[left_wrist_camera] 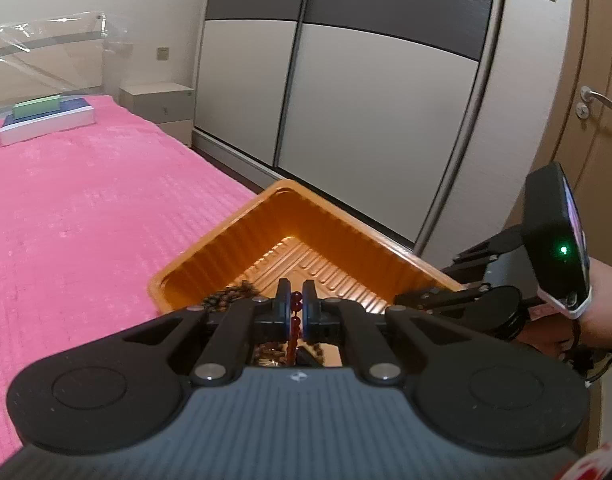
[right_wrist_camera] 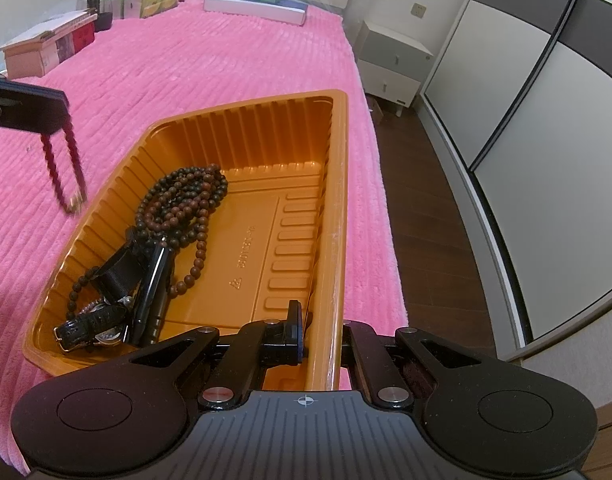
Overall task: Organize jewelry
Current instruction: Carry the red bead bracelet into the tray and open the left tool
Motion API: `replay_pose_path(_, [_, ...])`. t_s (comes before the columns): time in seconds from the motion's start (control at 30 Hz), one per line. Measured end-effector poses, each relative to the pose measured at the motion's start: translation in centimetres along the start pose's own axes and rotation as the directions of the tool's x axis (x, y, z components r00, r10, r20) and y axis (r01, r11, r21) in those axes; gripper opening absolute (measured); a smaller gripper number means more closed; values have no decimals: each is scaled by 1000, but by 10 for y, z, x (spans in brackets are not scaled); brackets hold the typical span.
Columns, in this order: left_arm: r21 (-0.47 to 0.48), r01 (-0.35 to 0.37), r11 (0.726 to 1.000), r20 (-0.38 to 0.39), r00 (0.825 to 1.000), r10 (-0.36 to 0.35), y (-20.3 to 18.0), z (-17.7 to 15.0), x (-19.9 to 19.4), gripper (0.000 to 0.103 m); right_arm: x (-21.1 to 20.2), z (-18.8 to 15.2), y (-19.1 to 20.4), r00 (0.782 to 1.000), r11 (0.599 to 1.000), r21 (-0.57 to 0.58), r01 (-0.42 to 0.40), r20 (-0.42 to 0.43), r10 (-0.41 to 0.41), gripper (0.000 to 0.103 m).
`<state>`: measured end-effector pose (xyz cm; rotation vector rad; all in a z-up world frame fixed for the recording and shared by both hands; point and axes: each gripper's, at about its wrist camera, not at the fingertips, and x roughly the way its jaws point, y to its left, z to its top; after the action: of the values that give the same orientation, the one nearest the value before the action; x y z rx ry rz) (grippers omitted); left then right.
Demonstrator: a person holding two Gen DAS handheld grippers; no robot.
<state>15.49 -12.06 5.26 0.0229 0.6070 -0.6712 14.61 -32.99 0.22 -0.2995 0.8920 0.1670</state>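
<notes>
From my left wrist camera, the left gripper (left_wrist_camera: 294, 306) is clamped on a red bead bracelet (left_wrist_camera: 294, 322) above the orange tray (left_wrist_camera: 242, 220); a thin pinch could slip.

From the right wrist camera, my right gripper (right_wrist_camera: 319, 334) is clamped on the tray's wall, and the bracelet dangles outside the rim, so it could snag there or drop onto the pink bedspread (right_wrist_camera: 206, 60).

The left gripper (left_wrist_camera: 294, 294) points a little downward, over the near end of the orange tray (left_wrist_camera: 210, 248) that lies on the pink bed cover (left_wrist_camera: 86, 208). Its jaws are closed on a red bead string (left_wrist_camera: 296, 320), which hangs down from them in a loop. The right gripper (right_wrist_camera: 319, 328) points steeply downward at the tray's right-hand long wall. Its jaws are pressed together on this wall, one finger (right_wrist_camera: 294, 320) inside the tray. A bare wrist (left_wrist_camera: 601, 304) shows behind the right gripper.
</notes>
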Motion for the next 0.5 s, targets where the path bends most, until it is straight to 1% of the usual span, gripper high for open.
replay_pose_path(0.23, [8, 32, 999, -21, 999, -32, -15, 4, 16, 4, 0, 0, -1, 1000, 1000, 3, -6, 3, 6, 4])
replay_pose_path(0.5, [1, 50, 999, -49, 998, -50, -19, 1, 27, 4, 0, 0, -1, 1000, 1000, 3, -5, 3, 5, 4])
